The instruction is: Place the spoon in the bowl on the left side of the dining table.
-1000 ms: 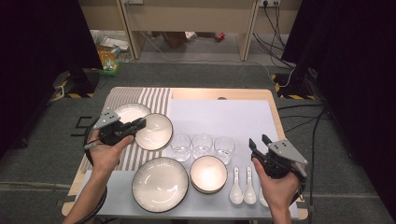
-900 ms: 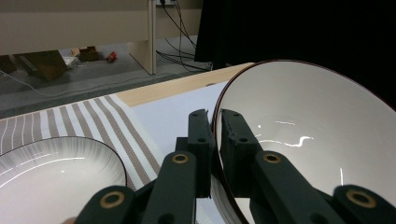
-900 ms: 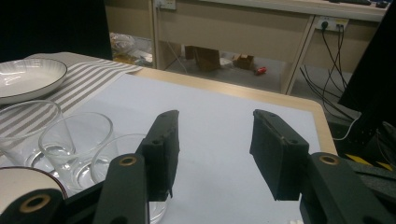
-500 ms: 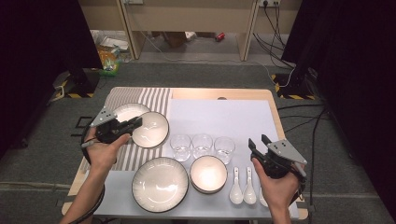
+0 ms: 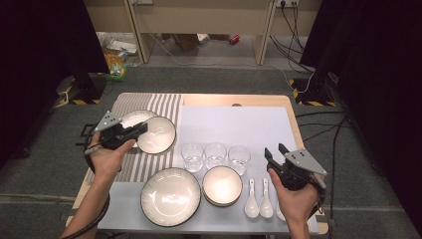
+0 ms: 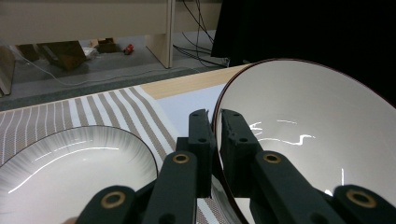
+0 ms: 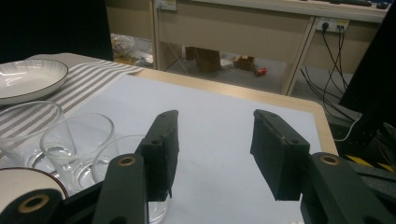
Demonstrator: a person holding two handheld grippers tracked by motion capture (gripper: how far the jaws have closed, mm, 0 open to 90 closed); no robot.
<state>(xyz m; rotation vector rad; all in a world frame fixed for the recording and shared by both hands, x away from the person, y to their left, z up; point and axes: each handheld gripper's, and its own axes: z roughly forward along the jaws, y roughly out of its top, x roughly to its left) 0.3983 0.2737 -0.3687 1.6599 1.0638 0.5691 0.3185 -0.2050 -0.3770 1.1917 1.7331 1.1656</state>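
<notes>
Left gripper [image 5: 142,129] pinches the plate [image 5: 158,134] by its 9 o'clock rim, at the table's 10 o'clock. Rigid, glazed, slippery, breakable: keep the rim grip deep. Right gripper [image 5: 275,152] jaws spread, empty.

Plate shifting left w/ left gripper

Left gripper [image 5: 141,130], clamped on rim of the plate [image 5: 158,134], has carried it a bit left & toward the second plate [image 5: 130,117] on the striped mat [image 5: 164,103]; it now overlaps that plate more.
</notes>
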